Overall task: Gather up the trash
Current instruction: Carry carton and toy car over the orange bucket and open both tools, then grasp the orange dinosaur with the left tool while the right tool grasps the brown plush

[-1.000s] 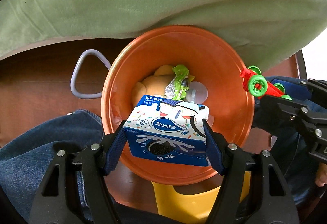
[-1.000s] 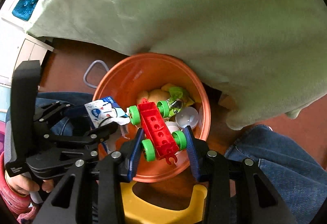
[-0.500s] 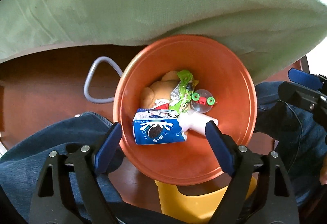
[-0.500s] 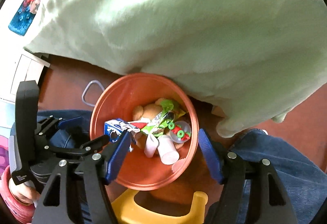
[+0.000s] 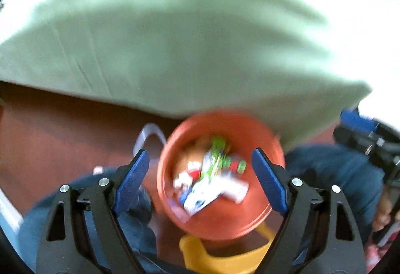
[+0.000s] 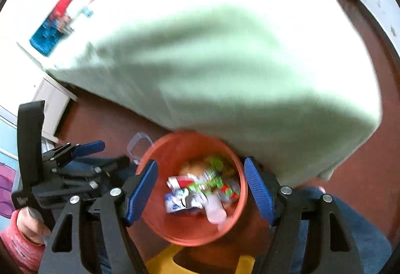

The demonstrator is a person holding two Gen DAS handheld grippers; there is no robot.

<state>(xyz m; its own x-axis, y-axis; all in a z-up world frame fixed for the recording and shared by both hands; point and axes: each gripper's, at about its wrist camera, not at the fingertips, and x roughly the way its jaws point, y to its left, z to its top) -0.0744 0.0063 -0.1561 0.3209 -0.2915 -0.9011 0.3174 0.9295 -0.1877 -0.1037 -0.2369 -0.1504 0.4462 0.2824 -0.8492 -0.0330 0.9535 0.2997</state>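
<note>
Trash sits heaped in a round orange plastic bucket [image 5: 250, 221], seen from above in the lower centre of both wrist views. The heap, blurred by camera motion, includes a blue-and-white snack carton [image 6: 178, 201], a green crinkled wrapper [image 5: 215, 156], a small red toy car with green wheels [image 6: 225, 187] and a pale pink cup [image 6: 215, 211].

The bucket stands on a dark red-brown floor [image 5: 50, 136], tucked against the edge of a bed draped in a pale green blanket [image 5: 187, 44], between the person's blue-jeaned legs [image 5: 337, 174], probably so both hands can drop things straight down into it.

The left tool [image 5: 200, 184] frames the bucket with its blue pads [image 5: 132, 176] wide apart and nothing between them. The right tool [image 6: 200, 190] is likewise empty, its jaws opening, the bucket's mouth showing between them. Both point steeply down, above the rim, touching nothing.

A yellow plastic stool [image 5: 225, 259] peeks out at the bottom edge, below the bucket. A grey looped cord [image 5: 150, 134] lies on the floor just left of the bucket.
</note>
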